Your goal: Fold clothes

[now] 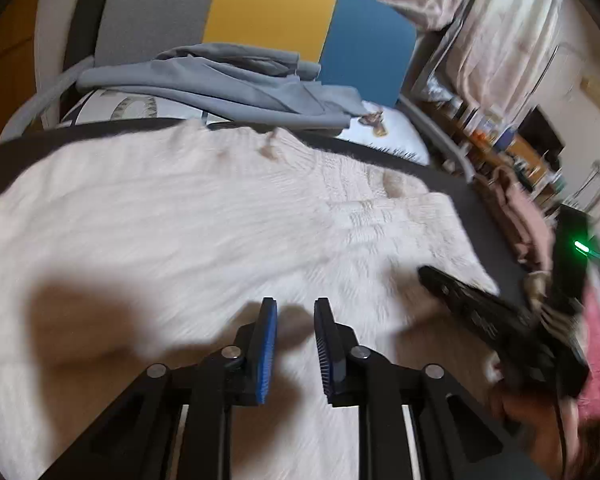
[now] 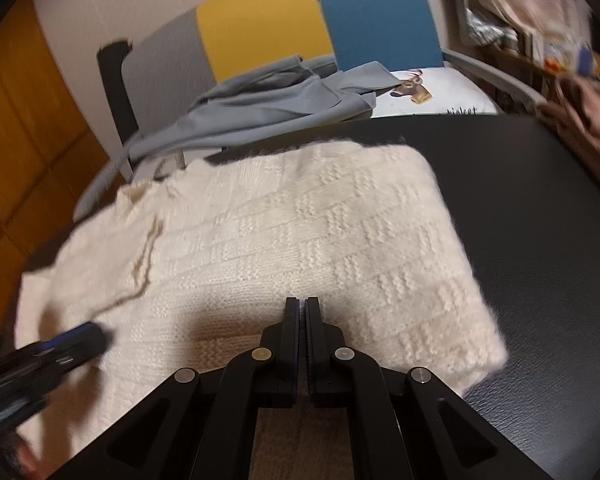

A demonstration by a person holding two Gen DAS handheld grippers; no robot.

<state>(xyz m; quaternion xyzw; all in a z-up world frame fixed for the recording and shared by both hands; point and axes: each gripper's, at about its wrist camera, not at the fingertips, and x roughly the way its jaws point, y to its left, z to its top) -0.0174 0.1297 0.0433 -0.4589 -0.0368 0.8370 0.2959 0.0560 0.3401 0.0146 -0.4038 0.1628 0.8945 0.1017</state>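
Tabletop: dark, textured; chair with grey, yellow and blue back panels at top centre of both views.
Cream knit sweater: lies folded on the tabletop, filling frame centre.
Grey garment: draped on the chair seat, beyond the sweater.
Left claw: fingers parted, nothing between them, above the sweater.
Right claw: clenched, pads nearly touching, nothing gripped, over the sweater's near edge.
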